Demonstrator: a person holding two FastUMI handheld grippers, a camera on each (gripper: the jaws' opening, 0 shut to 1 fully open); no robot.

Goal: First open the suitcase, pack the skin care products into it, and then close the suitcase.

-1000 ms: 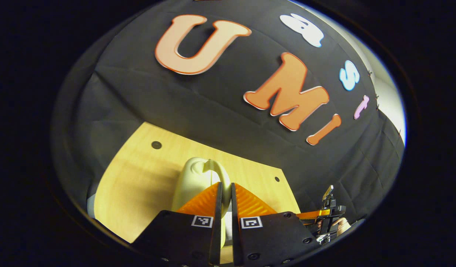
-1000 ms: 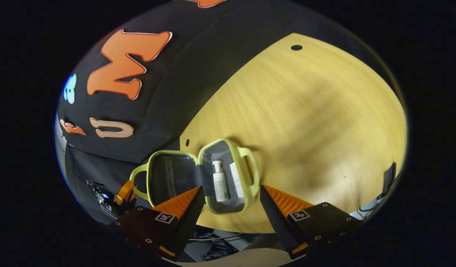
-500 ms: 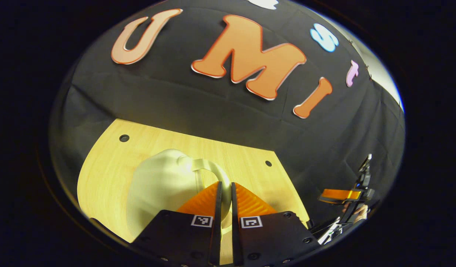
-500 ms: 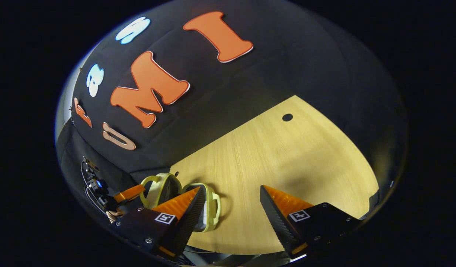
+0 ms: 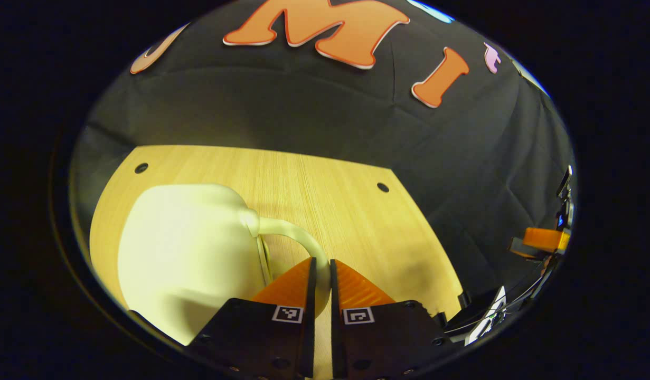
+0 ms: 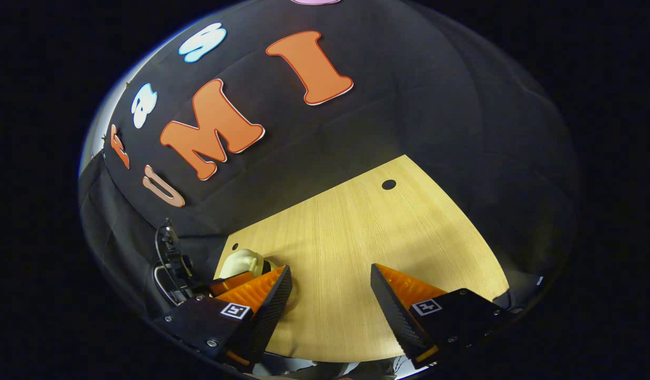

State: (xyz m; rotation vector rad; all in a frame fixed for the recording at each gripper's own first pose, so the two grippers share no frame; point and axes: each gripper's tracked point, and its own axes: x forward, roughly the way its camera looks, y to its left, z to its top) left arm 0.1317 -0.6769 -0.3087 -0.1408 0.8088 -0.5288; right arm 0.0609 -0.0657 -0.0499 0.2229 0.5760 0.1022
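The pale yellow-green suitcase [image 5: 187, 248] lies on the wooden table [image 5: 351, 211] with its lid down, so its inside and the skin care bottles are hidden. Its curved handle [image 5: 290, 235] runs down between the fingers of my left gripper [image 5: 322, 259], which is shut on it. In the right gripper view the suitcase [image 6: 243, 262] shows small at the table's left edge, with the left gripper [image 6: 227, 286] on it. My right gripper [image 6: 330, 266] hangs open above bare table, well to the right of the case and holding nothing. In the left gripper view it shows far right [image 5: 544, 240].
The wooden table [image 6: 356, 237] has small round holes near its corners [image 6: 388, 184] and ends at the black cloth wall behind. Cables and the left gripper's body [image 6: 169, 264] hang off the table's left edge in the right gripper view.
My left gripper swung the lid over by its handle, so the suitcase went from lying open with bottles showing to closed. The right gripper drew away and tilted up.
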